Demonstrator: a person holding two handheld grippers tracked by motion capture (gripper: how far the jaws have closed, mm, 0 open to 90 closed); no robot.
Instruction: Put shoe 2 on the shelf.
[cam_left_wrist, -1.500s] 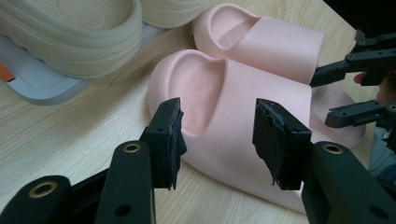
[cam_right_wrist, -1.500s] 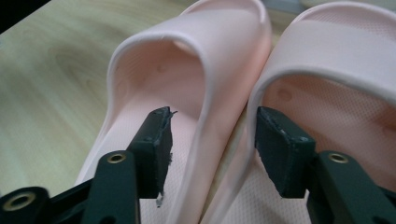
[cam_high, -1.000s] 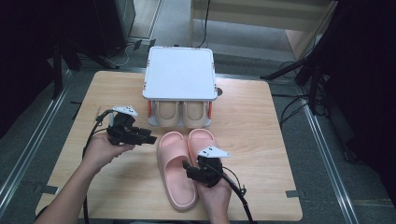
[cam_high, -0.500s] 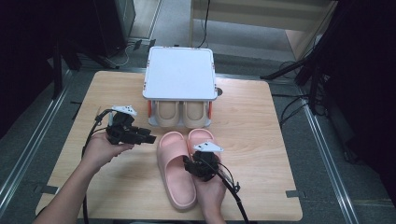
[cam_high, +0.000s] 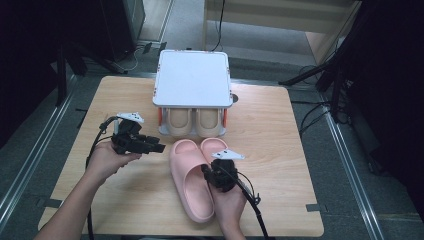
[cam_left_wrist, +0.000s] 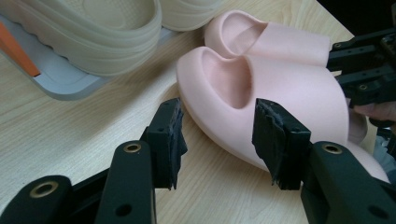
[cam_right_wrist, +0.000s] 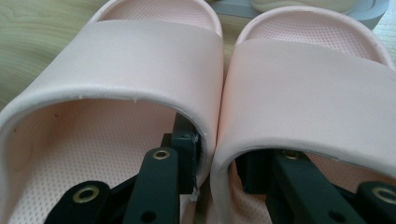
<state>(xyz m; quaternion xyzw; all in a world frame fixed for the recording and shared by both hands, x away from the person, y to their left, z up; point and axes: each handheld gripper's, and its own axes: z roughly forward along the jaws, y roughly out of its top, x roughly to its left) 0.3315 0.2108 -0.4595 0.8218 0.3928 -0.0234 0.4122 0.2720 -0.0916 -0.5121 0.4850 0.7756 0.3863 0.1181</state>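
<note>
Wooden table (cam_high: 120, 210) with a shoe rack (cam_high: 192, 82) at its far edge. Right gripper (cam_right_wrist: 217, 163), one jaw inside each pink slipper (cam_high: 192, 175), has just been closing, pinching the two adjoining inner walls together. Left gripper (cam_left_wrist: 217, 135) hovers released just beside the pair, which can now be lifted as one.

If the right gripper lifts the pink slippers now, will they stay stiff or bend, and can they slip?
The pink slippers look like thick moulded foam, so probably light and only slightly bendy. The right gripper has just been closing, one jaw inside each slipper with their inner walls between; soft walls may squash. The matte, dotted footbed suggests little slipping, but pinched at the straps, the long heels may sag.
</note>
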